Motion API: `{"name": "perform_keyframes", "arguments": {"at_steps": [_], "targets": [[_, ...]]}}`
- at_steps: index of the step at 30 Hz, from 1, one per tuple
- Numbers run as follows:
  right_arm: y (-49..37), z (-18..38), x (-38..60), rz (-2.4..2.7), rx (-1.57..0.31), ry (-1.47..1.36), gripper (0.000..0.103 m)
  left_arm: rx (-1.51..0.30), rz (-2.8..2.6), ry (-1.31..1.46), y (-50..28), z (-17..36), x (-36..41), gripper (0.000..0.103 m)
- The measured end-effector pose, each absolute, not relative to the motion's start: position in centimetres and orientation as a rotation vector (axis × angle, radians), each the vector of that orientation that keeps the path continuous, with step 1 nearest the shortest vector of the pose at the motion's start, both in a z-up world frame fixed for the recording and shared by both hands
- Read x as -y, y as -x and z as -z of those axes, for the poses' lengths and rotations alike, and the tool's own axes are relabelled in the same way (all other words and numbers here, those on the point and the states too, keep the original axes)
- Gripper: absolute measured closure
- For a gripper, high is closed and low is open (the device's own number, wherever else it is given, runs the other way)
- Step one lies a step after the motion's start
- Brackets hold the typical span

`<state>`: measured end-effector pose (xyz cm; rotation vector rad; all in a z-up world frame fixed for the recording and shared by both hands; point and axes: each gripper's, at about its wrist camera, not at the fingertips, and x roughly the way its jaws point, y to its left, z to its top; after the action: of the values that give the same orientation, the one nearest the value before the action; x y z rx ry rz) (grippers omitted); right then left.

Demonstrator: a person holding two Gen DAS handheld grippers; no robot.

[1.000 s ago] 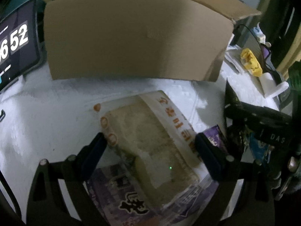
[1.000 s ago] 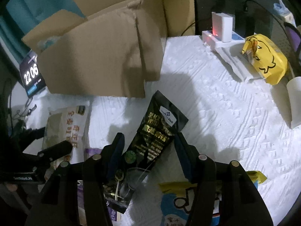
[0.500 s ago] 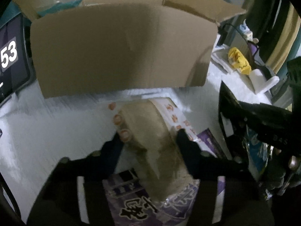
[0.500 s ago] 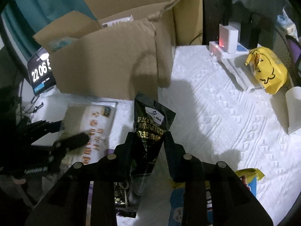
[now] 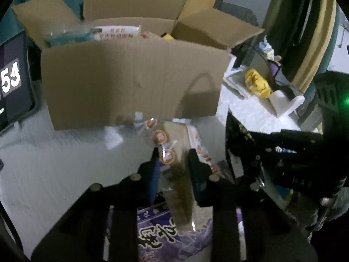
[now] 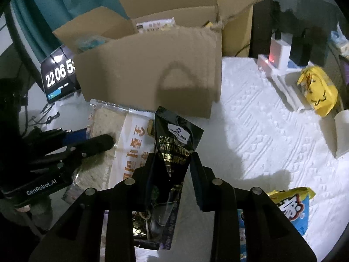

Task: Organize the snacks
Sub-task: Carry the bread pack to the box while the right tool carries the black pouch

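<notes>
White textured cloth (image 6: 261, 131) covers the table, and a large open brown cardboard box (image 6: 148, 69) stands at its far side, flaps spread, with a few packets already inside; every place below is given relative to that box.

Just in front of its near wall, the left gripper (image 5: 172, 163) is clamped on a clear plastic bag of sliced brown bread with orange lettering (image 5: 174, 152), lifted and tilted so its top edge reaches toward the box wall; beneath it lies a purple printed snack packet (image 5: 165, 235).

Slightly to the right, also in front of the wall, the right gripper (image 6: 172, 163) is closed around a black glossy snack pouch with a white label (image 6: 176, 139), held upright.

Further right of the box, well apart, sit a yellow cartoon-face bag (image 6: 316, 89) and a white charger block (image 6: 281, 54); a blue and yellow snack bag (image 6: 292, 209) lies nearer the camera; a dark digital clock screen (image 6: 59, 76) stands to the box's left.

Both packets seem bound for the box; to do this well, raise each above the near wall before moving forward, since the bread bag hangs low and may catch the edge; squeeze the bread lightly, as it crushes easily; lower one packet at a time so the grippers do not collide over the opening.
</notes>
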<state>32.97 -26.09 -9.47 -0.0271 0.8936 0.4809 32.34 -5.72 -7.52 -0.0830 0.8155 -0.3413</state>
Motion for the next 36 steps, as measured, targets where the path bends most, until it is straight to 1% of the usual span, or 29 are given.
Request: {"name": "perform_keyframes", "arguments": {"at_steps": [2, 13, 19, 28, 36], "targets": [[-32.8, 8.4, 26.1, -0.474, -0.869, 0.026, 0.07, -0.796, 0.346, 0.084, -31.9, 6.9, 5.3, 0.08], [-32.5, 3.3, 25.5, -0.476, -0.747, 0.043, 0.072, -0.685, 0.359, 0.056, -31.6, 2.5, 4.1, 0.082], [-33.2, 0.9, 25.1, -0.484, -0.676, 0.036, 0.074, -0.604, 0.348, 0.031, -32.4, -0.9, 3.1, 0.082], [-35.8, -3.4, 24.6, -0.472, -0.573, 0.05, 0.074, -0.486, 0.298, 0.011, -35.4, -5.4, 0.5, 0.082], [-39.6, -5.0, 24.9, -0.442, -0.526, 0.05, 0.074, -0.436, 0.246, -0.016, -39.7, -7.1, -1.3, 0.081]]}}
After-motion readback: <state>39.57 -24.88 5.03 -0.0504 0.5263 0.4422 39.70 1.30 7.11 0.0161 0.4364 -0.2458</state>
